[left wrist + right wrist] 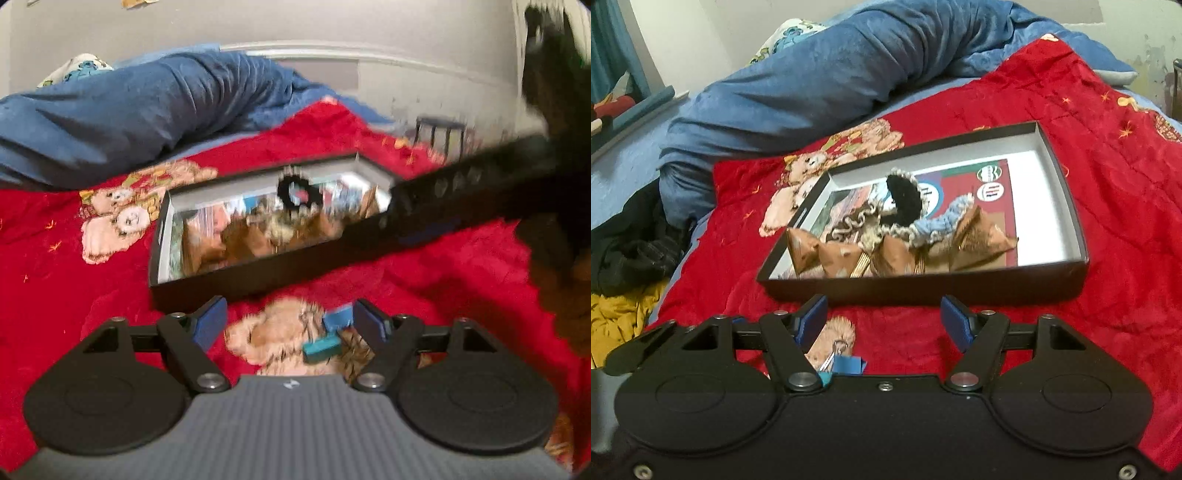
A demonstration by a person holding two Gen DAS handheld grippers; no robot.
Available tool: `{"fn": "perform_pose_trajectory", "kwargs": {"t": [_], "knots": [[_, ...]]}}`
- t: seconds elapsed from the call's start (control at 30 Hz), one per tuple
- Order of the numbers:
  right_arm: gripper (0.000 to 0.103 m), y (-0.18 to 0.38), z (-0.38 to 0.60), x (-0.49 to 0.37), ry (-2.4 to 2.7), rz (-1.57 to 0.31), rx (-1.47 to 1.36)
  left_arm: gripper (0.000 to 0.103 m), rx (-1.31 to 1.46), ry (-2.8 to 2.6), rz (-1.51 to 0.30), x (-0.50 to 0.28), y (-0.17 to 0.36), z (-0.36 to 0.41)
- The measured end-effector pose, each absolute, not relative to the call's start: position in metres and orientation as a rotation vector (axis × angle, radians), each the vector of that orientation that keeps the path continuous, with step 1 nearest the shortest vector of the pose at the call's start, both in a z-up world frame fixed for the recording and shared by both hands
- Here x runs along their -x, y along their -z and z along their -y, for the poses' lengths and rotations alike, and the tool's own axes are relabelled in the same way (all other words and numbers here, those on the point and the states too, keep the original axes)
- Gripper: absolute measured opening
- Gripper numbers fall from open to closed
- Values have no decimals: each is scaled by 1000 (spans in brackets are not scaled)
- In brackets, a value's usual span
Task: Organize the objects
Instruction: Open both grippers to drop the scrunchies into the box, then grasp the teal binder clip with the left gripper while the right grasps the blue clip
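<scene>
The clips lie just ahead of our left gripper, wide open and empty, so we straddle one squarely before closing.

A red teddy-bear-print blanket covers the bed, a rumpled blue duvet heaped at 12 o'clock. Grey walls rise behind; a dark stool stands at 2 o'clock, teal curtains at 10.

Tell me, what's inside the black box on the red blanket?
Inside the black box: brown fabric pouches, a black scrunchie, a light blue scrunchie, all on a printed card. The pile covers much of that card.
</scene>
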State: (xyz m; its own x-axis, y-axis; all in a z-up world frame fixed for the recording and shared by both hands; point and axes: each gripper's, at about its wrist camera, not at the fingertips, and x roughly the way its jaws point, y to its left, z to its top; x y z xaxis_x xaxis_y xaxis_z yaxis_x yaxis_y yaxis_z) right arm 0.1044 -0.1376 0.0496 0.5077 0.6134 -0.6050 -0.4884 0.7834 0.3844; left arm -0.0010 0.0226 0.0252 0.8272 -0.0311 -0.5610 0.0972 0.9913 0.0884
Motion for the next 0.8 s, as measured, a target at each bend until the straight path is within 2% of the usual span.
{"fn": "perform_pose_trajectory", "kwargs": {"t": [0.03,0.13,0.23,0.3,0.37,0.47,0.5,0.8], "knots": [[67,-48,138,-104,-670,-800,-171,75,-114,79,-623,-2,-20,-22],[68,-46,142,-105,-669,-808,-181,74,-79,108,-688,-5,-9,-25],[68,-43,146,-108,-657,-818,-201,74,-112,56,-673,-6,-6,-23],[68,-41,148,-110,-646,-829,-217,70,-103,19,-684,-12,-2,-26],[68,-41,149,-110,-640,-832,-229,54,-68,22,-707,-16,0,-30],[68,-44,147,-109,-650,-820,-214,38,-64,24,-712,-17,0,-32],[68,-44,145,-108,-655,-818,-205,29,-69,23,-712,-16,0,-32],[67,-32,124,-102,-729,-873,-140,29,-63,17,-713,-19,-2,-31]]}}
